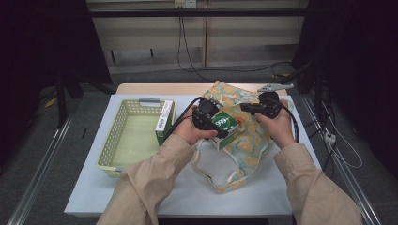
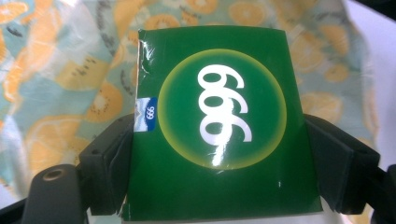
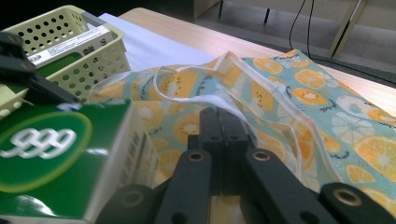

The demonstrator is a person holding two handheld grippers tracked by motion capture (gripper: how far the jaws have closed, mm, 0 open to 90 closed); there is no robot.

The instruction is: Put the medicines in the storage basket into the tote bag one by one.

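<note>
The left tool is clamping the green box by its two side faces, jaws pressed flat against them. It is holding the box above the fruit-print bag, probably so that the box goes in or comes out clean of the cloth. The right tool is closed on the bag's white-edged rim, pinching a fold of it between shut jaws. That is likely keeping the mouth lifted and open beside the box. Further left, a second box is leaning against the inner wall of the basket on the white worktop.

The box is hiding the bag's mouth in the left gripper view, so I cannot tell whether anything is lying inside. Whether the box is touching the cloth is also unclear. The second box's print is too small to read.
</note>
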